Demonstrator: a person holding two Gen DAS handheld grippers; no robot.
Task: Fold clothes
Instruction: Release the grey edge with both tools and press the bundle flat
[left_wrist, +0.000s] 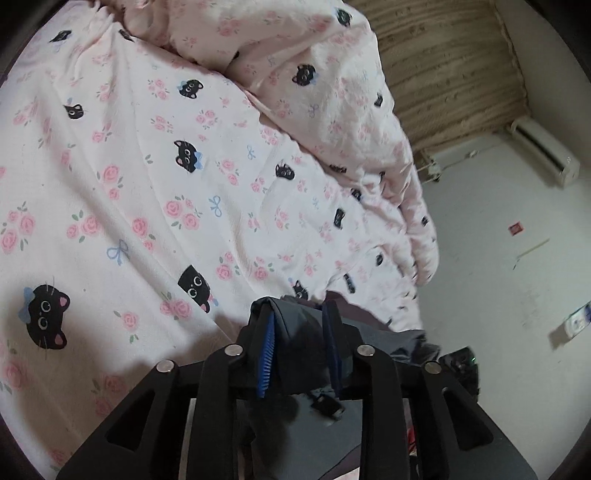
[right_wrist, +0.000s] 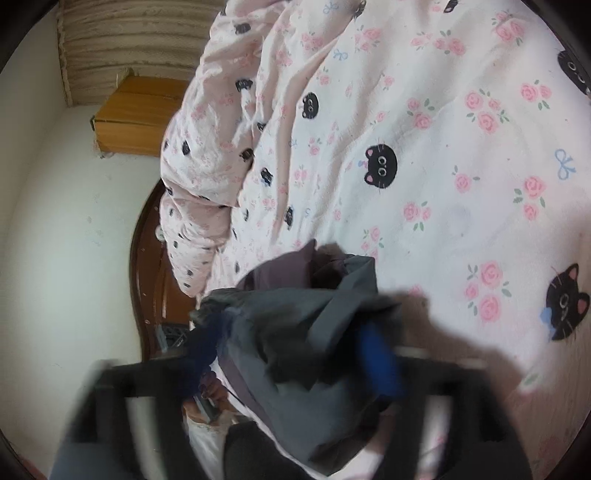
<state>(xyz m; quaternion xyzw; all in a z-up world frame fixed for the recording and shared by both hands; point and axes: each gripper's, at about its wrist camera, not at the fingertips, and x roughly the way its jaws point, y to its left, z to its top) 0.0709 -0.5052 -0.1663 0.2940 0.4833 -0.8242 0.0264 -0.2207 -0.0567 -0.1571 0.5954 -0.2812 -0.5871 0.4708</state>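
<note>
A bed spread with pink sheet (left_wrist: 129, 177) printed with roses and black cats fills both views, quilt (left_wrist: 332, 92) bunched at the far side; from the left wrist, the left gripper (left_wrist: 299, 332) has its blue pads narrowly apart with a fold of the grey garment (left_wrist: 299, 343) between them, whether pressed cannot be told; from the right wrist, blurred, the right gripper (right_wrist: 295, 339) stands wide open, the garment (right_wrist: 295, 369) heaped directly between its fingers, nearest the camera.
</note>
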